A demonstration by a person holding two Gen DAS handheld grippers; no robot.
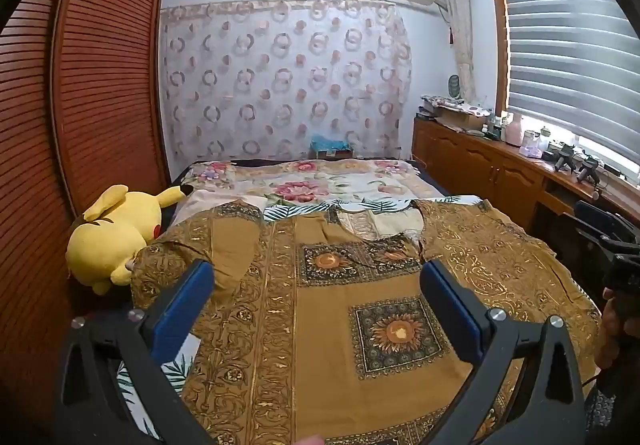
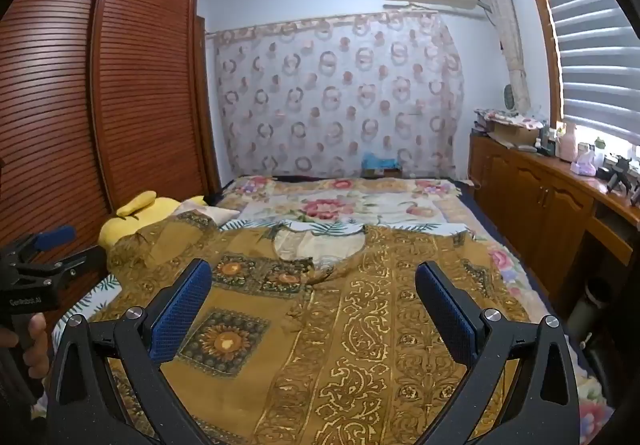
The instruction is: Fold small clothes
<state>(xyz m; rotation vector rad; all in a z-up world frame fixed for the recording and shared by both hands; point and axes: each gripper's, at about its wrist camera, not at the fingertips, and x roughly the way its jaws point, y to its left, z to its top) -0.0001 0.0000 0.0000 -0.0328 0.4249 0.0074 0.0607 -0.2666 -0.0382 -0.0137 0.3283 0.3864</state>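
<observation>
1. We find the bed (image 1: 360,181), under a floral cover, filling the middle of the room between the louvred wardrobe (image 1: 104,85) on one side and a low wooden cabinet (image 1: 480,161) under the window on the other.

2. We note the task's thing, a mustard-brown patterned garment (image 1: 340,305), spread flat across the near half of the bed. Its neck opening (image 2: 316,245) points toward the far wall and both short sleeves lie out to the sides. We see no fold line in it; small creases sit near the neck.

3. We judge the work as not begun: the garment is laid out, and every fold is left to make.

4. We record a yellow plush toy (image 1: 112,233) at the bed's wardrobe-side edge, just beside the garment's sleeve on that side.

5. We observe the left gripper (image 1: 316,285) hanging over the garment's wardrobe-side half, its blue-padded fingers spread wide with nothing between them.

6. We observe the right gripper (image 2: 314,285) over the window-side half, likewise spread wide and empty.

7. We cannot tell whether either gripper touches the cloth.
</observation>
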